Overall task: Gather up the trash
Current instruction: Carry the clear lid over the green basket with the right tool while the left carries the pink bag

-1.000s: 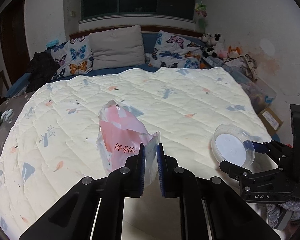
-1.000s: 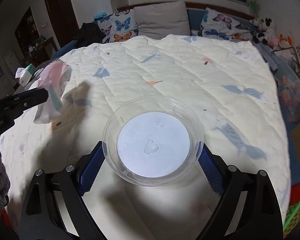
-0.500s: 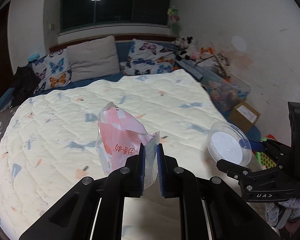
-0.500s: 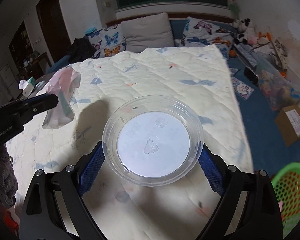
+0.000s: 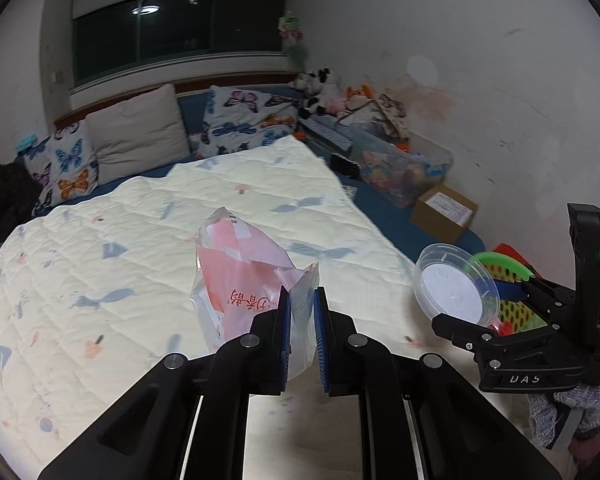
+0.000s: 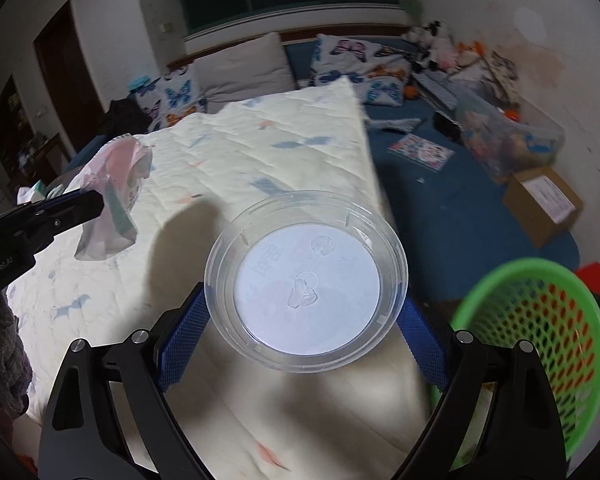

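Beside quilted bed (image 5: 100,280), green basket (image 6: 540,340)

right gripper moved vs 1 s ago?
Yes. The right gripper, shut on the clear lid, swung right off the quilt toward the green basket.

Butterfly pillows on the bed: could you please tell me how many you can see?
2: one butterfly pillow sits left of the plain beige pillow, the other butterfly pillow to its right, by the stuffed toys. More may be hidden.
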Demonstrator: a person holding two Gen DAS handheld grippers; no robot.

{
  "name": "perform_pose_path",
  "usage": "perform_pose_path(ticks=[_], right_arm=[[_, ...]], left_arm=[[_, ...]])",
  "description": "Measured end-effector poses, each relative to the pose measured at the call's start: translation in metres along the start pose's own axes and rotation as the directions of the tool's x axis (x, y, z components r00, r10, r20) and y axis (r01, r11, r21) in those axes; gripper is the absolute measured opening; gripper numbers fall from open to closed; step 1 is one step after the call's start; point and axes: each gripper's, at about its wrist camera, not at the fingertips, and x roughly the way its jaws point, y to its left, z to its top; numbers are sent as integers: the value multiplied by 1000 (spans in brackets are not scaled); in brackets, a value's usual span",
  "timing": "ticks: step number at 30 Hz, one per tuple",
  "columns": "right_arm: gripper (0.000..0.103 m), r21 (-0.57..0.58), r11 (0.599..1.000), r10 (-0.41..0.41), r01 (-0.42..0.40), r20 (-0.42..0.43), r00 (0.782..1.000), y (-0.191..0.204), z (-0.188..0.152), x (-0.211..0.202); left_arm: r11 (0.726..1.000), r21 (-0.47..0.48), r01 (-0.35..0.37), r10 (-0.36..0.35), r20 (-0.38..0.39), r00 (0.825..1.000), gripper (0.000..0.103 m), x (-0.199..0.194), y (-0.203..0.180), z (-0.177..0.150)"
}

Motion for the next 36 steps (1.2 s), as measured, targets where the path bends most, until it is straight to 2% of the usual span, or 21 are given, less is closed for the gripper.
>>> perform_pose_path(ticks=[8,19,27,36], right_arm=[[89,70,993,-95,94,9,995,-54,-26,-31],[90,197,954,-231,227,-2,973,-134,-58,-68],[90,262,924,-282,278,-26,959,-171,-76,-79],[91,297,910,-291,288,-37,956,-190,-89,-86]], left_arm=[[996,56,76,-76,-4,997,11,7,-43,3],[975,143,172,-170,-29,985,11,24,-111,11],[957,194,218,-211,-52,976,11,34,-150,15],[937,245,247,-238,-67,969,11,35,-181,14]])
